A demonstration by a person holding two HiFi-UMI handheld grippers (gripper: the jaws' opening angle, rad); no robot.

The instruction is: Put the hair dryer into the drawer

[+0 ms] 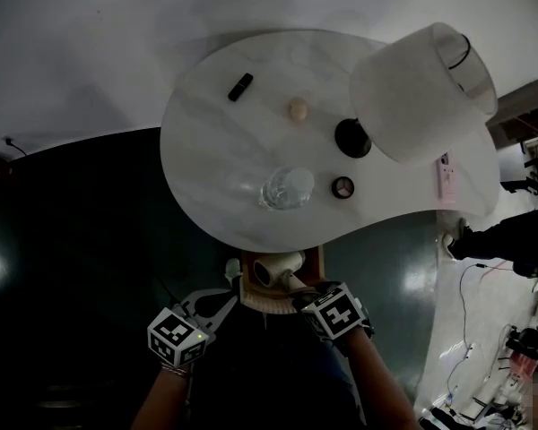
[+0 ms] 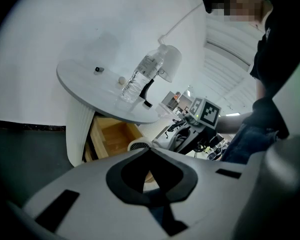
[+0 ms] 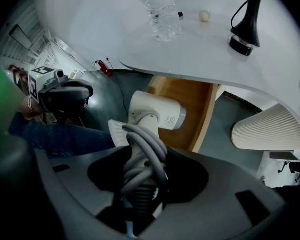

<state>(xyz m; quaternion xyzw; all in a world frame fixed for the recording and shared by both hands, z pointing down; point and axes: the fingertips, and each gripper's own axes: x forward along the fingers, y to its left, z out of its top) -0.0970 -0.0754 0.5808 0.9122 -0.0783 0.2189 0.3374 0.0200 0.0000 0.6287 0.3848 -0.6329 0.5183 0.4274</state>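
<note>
- Two grippers were at the open wooden drawer [image 1: 320, 260] under the white table [image 1: 215, 141]. Only the right gripper [image 3: 147, 156] carried anything, its jaws clamped on the handle of the hair dryer [image 3: 157, 113].
- Grey cord [image 3: 145, 149] was coiled round that handle and caught in the same grip, probably so that no loose loop could snag on the drawer's rim.
- The hair dryer hung just above the drawer's open mouth, and by my reading it was not yet resting inside.
- The left gripper [image 2: 150, 151] had its jaws together on nothing. It sat just in front of the drawer, beside the dryer, likely waiting to steady the dryer or push the drawer closed.
- The handle's long axis ran from the right gripper's jaws steeply down toward the drawer.
- The barrel lay crosswise to the handle, roughly along the drawer's front, with its round grille end [image 2: 139, 145] facing the left gripper.
</note>
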